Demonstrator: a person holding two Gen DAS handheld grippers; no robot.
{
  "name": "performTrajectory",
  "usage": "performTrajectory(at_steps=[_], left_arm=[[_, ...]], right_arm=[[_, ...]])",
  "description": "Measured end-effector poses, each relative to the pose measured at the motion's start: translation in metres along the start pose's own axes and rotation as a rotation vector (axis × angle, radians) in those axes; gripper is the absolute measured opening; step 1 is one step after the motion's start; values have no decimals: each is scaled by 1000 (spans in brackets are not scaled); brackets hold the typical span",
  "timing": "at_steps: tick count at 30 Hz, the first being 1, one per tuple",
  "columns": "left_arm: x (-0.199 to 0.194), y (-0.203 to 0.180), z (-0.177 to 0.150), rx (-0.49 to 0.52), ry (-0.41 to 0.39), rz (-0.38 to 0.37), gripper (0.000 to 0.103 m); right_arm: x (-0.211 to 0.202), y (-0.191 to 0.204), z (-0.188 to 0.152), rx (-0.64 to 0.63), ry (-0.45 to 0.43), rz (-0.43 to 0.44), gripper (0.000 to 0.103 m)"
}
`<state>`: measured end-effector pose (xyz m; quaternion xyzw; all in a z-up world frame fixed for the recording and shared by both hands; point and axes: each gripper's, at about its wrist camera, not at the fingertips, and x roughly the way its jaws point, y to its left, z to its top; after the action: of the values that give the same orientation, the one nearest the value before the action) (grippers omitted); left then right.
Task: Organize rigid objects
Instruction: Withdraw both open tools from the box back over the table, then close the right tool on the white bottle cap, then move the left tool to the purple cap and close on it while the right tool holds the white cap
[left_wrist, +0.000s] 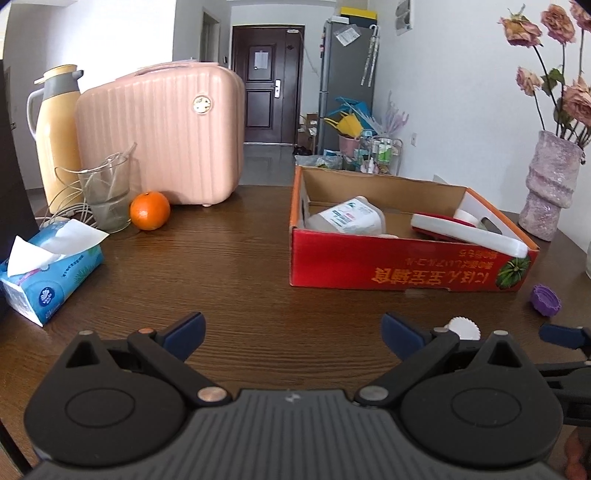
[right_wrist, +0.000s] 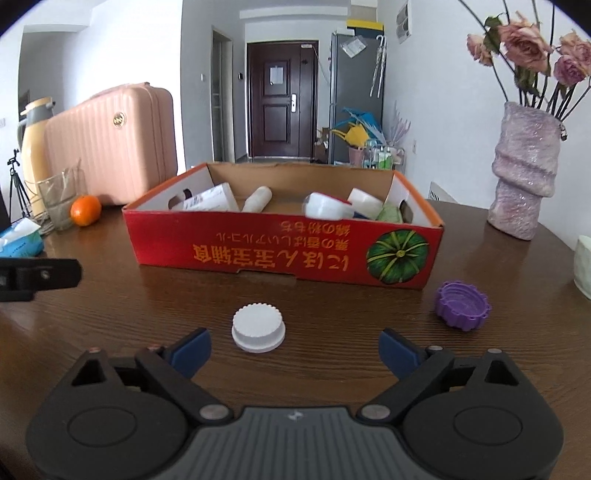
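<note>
Just ahead: white cap (right_wrist: 258, 328), bare tabletop (right_wrist: 332, 314) around, red box (right_wrist: 280, 254) beyond.

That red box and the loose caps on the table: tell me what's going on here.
A person is tidying small items into the red cardboard box with a handheld claw in each hand. Bottles and containers already lie inside it. The right claw is open just short of the white cap, apparently lining up to grab it. The purple cap sits loose to its right. The left claw hangs open and empty over the table.
</note>
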<state>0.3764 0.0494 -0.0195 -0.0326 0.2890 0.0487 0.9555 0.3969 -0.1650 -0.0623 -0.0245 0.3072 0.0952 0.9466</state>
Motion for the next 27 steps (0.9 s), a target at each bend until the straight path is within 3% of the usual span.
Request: performTrajectory(at_steps=[4,12,16,27], left_arm=[[1,3,1,-8,-1,4,103],[5,5,1,-11,14,9,103],[6,5,0,-6,17,11,103],[9,5,0,-6,20,17,103]], right_arm=[[15,7,7,0,18,-8,93],[39,20,14,-12,56,-12,76],[41,21,13,-6,69,23,40],[19,24,11,-23,-18,13,39]])
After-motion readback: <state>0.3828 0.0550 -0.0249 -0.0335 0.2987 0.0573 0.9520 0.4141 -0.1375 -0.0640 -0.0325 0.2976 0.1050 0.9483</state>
